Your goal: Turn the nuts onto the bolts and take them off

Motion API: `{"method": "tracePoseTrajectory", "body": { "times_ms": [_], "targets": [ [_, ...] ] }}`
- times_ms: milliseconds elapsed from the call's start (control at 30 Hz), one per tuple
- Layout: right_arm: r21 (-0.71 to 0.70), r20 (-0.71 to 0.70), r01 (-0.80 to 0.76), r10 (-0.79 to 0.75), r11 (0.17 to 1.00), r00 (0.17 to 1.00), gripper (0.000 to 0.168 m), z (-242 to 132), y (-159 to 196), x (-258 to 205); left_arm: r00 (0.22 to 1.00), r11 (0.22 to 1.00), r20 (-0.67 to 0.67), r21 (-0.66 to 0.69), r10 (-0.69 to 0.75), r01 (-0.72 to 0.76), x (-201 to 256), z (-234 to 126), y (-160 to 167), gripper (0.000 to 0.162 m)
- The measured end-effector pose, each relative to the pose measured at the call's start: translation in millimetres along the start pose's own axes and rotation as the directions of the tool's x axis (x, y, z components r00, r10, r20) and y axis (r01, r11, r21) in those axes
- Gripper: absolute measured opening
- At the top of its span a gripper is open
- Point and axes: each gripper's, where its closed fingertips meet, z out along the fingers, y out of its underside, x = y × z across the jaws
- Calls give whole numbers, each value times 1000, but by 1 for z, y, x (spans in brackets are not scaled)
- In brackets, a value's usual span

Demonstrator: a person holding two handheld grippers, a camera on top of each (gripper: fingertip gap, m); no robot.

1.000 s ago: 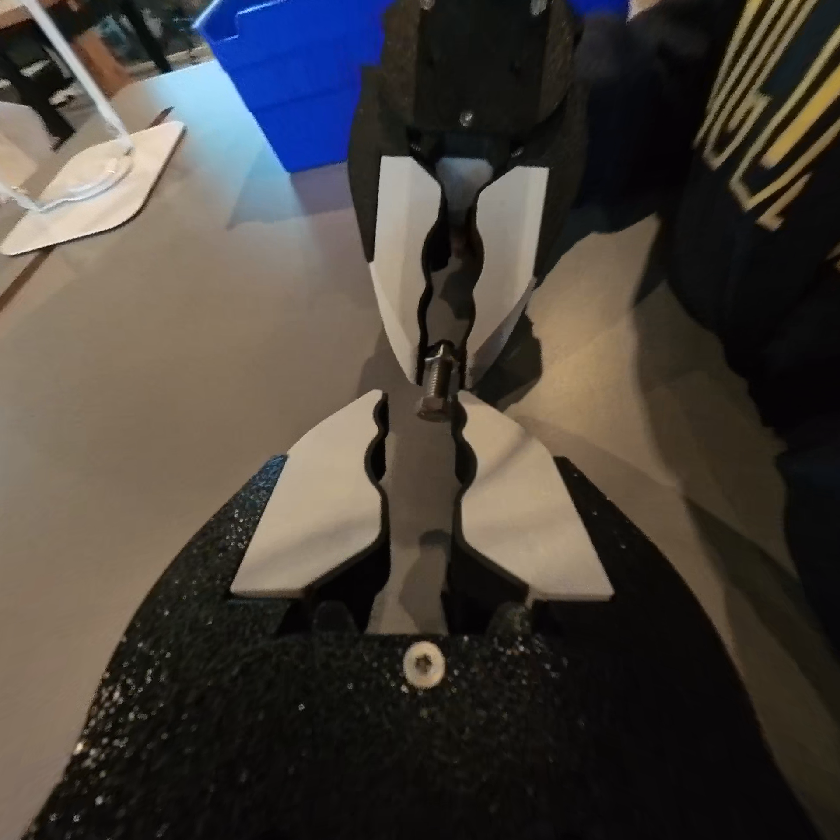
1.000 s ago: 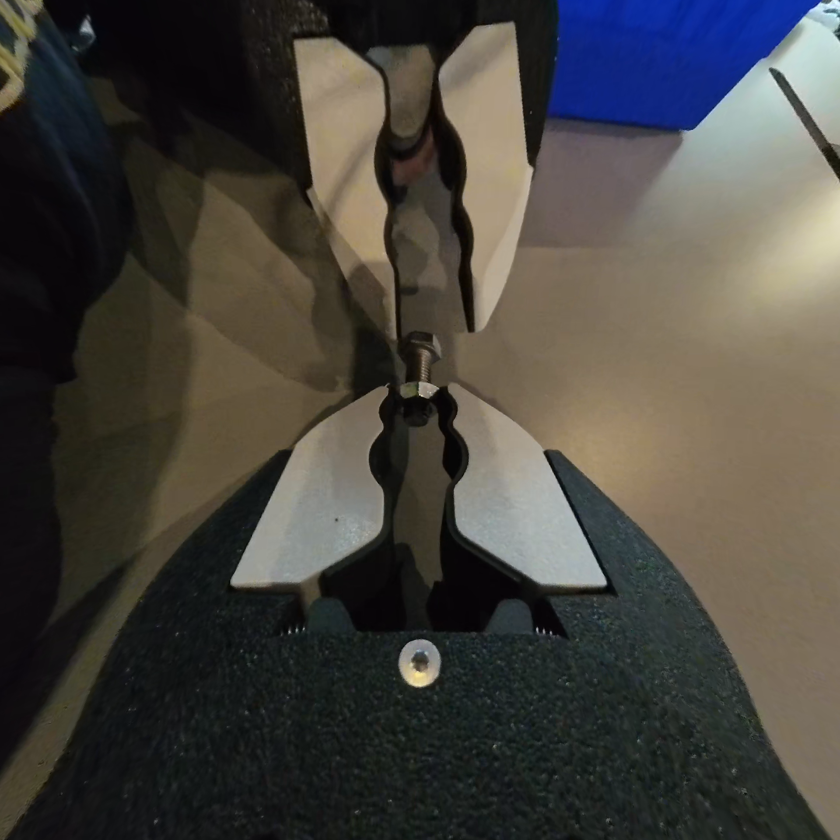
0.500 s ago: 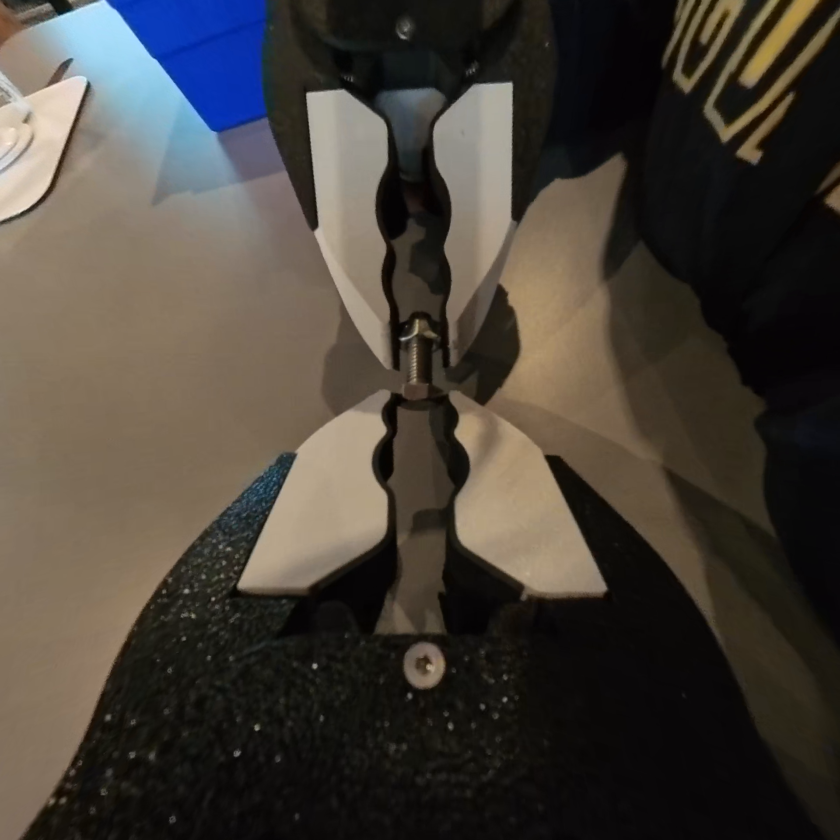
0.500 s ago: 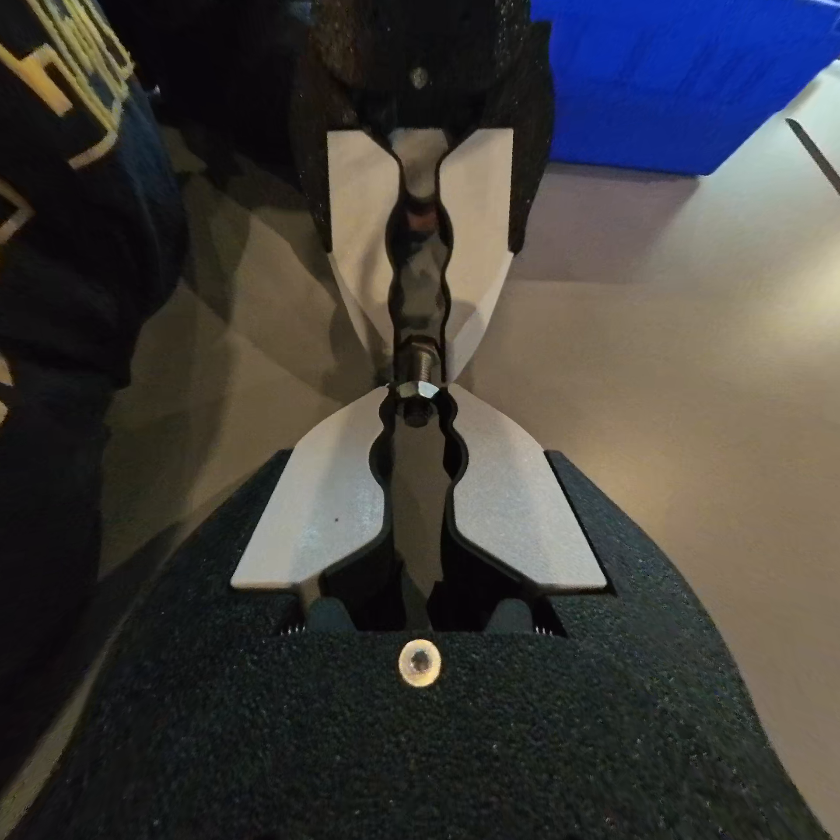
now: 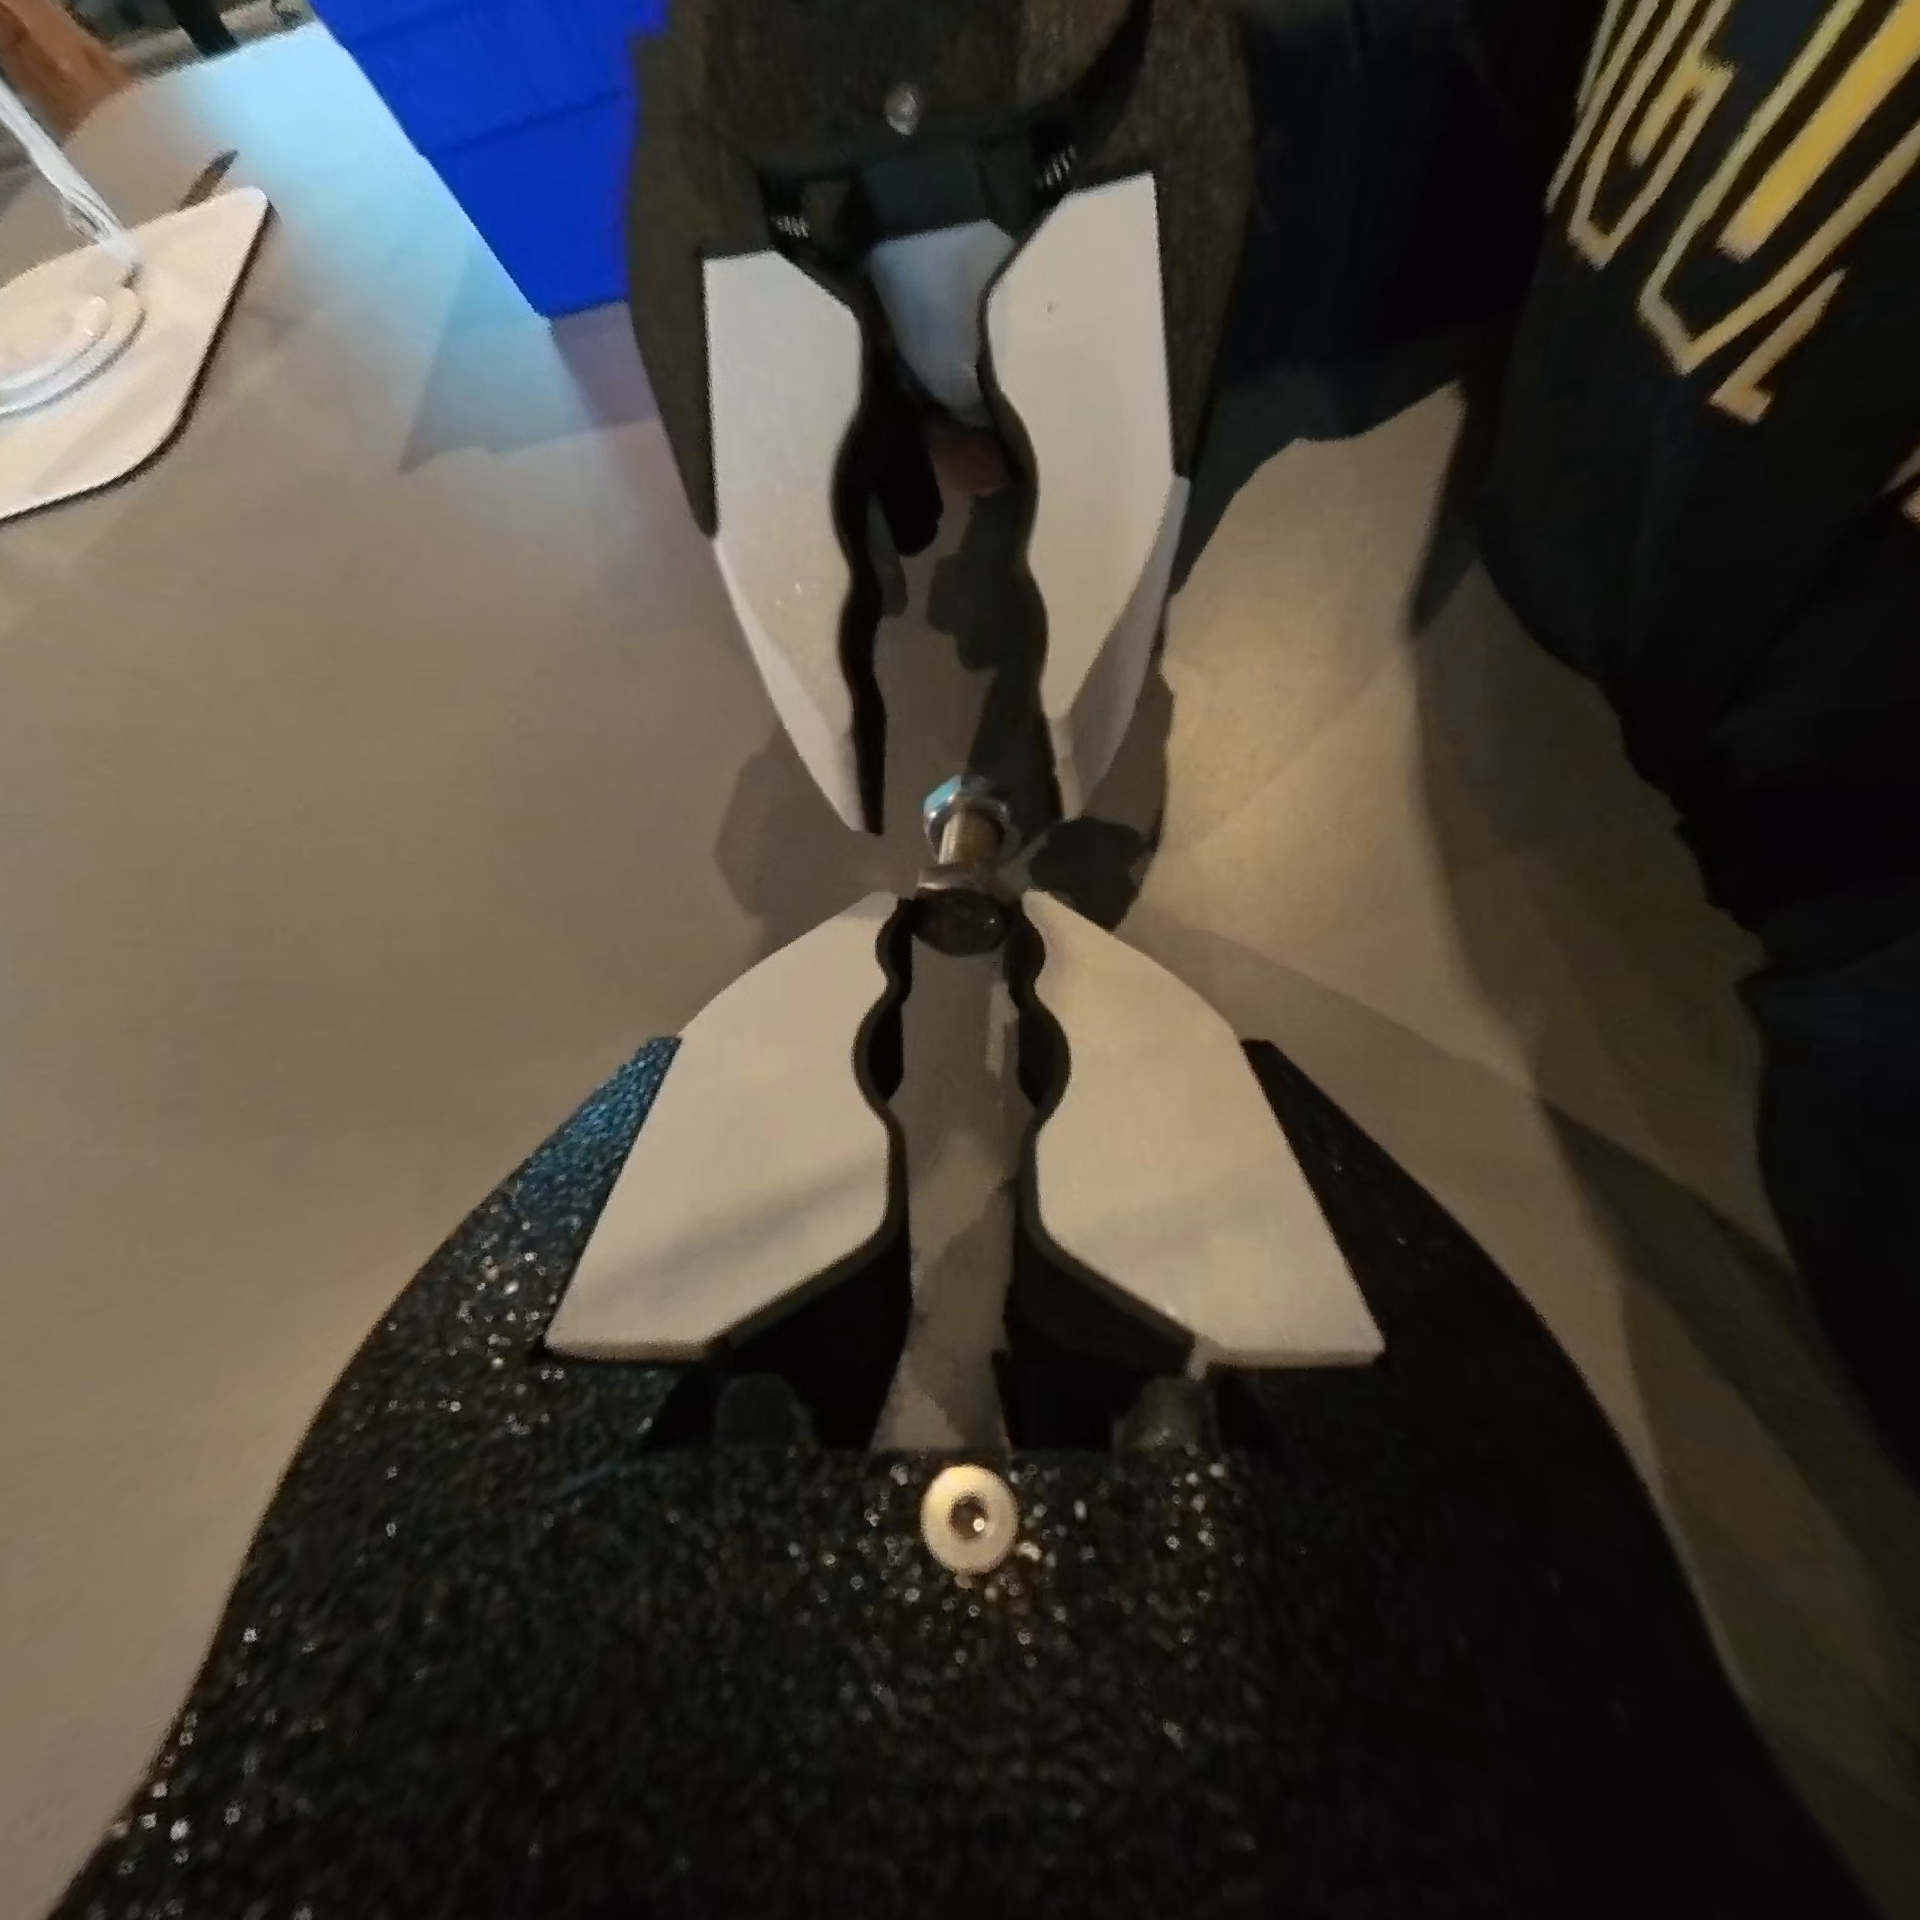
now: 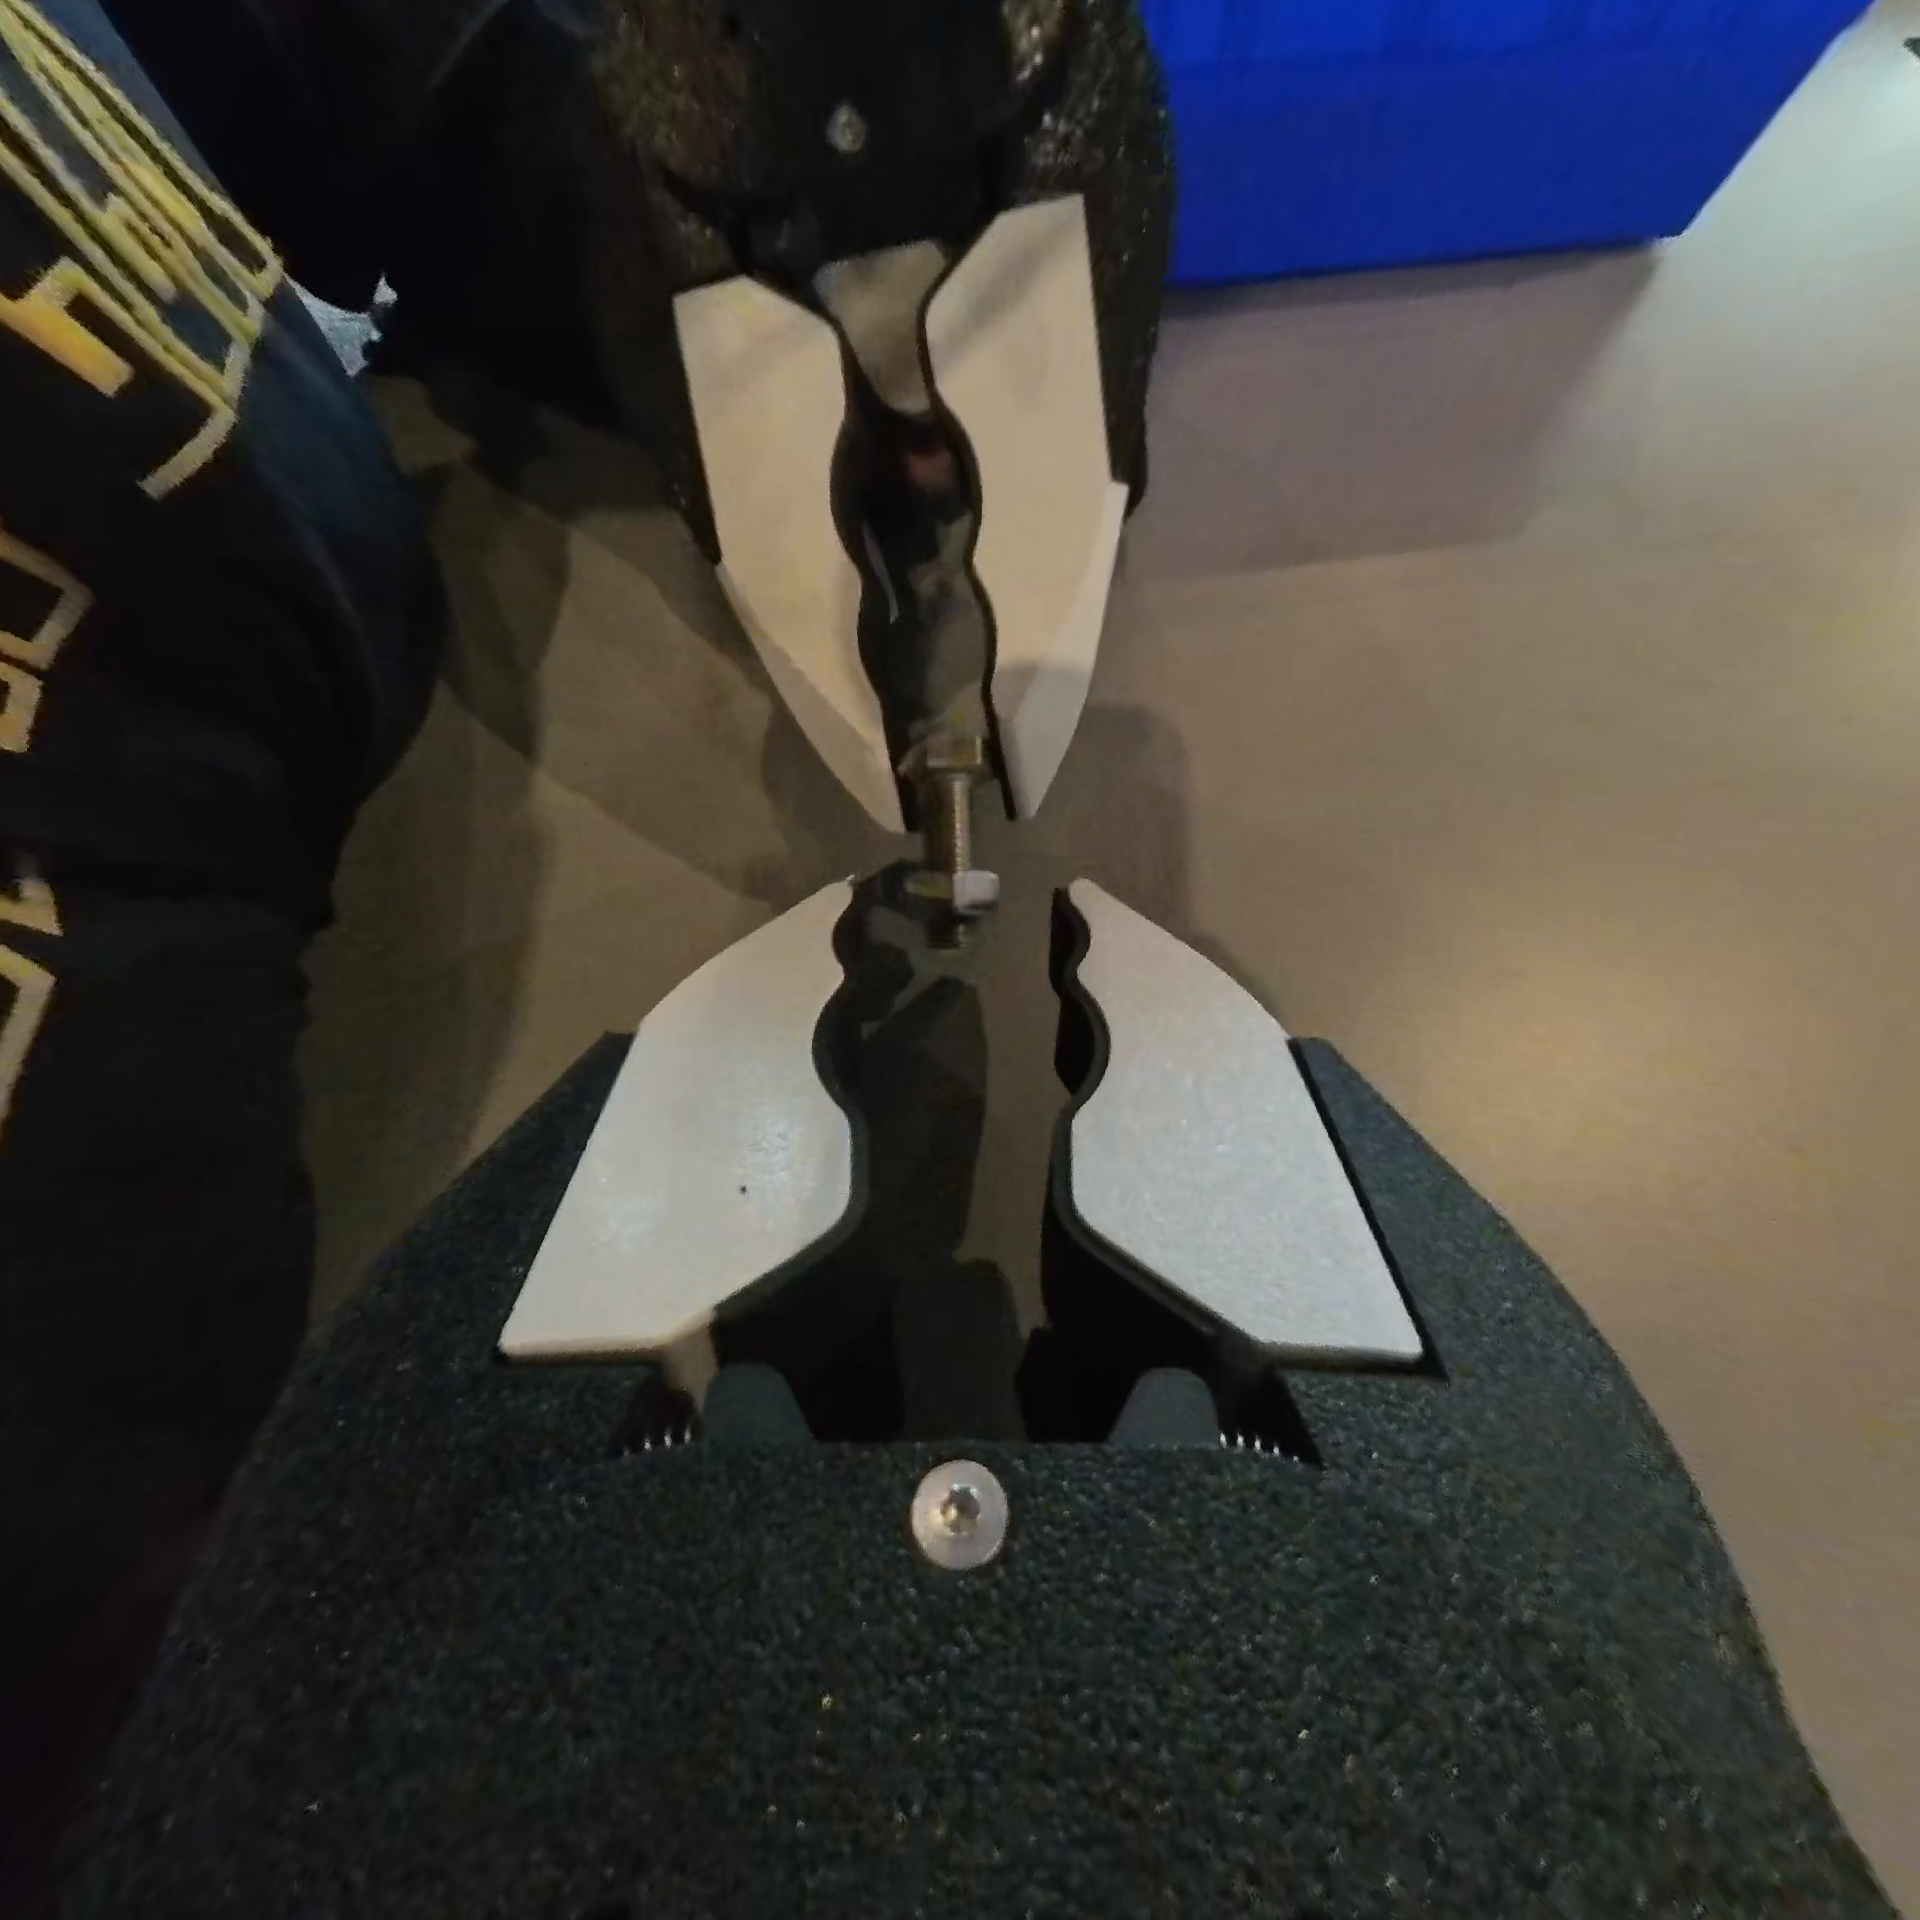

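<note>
Matte beige table [image 5: 312, 831], blue bin [image 6: 1507, 135] at its far edge.

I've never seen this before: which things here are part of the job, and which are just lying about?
Part of the job: bolt, nut on it, left gripper holding the bolt, right gripper open around the nut.

Just lying about: blue bin, white stand base.

Blue bin [image 5: 499, 135], white stand base [image 5: 114, 343]
</note>
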Motion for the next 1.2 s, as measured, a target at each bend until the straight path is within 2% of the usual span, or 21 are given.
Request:
{"method": "tracePoseTrajectory", "body": {
  "times_ms": [433,733,833,933,1100,1200],
  "targets": [
    [5,61,24,-24,1000,998,34,-3,1,-7,1000,1000,-7,0,-11,11,-1,-1,-1,17],
    [69,109,24,-32,997,994,27,-12,-7,-12,1000,1000,-6,-5,-10,10,-1,-1,0,16],
    [105,49,8,-14,994,999,40,-11,-11,-4,1000,1000,-7,-6,-5,5,0,-1,0,16],
    [66,49,24,-28,997,998,42,-7,-7,-6,1000,1000,-7,-5,-4,4,0,-1,0,16],
    [50,80,34,-38,998,996,39,-6,-4,-12,1000,1000,-8,-4,-10,10,0,-1,0,16],
    [74,152,31,-42,997,988,22,-11,-6,-19,1000,1000,-1,-12,-8,8,-1,0,1,16]
  ]
}}
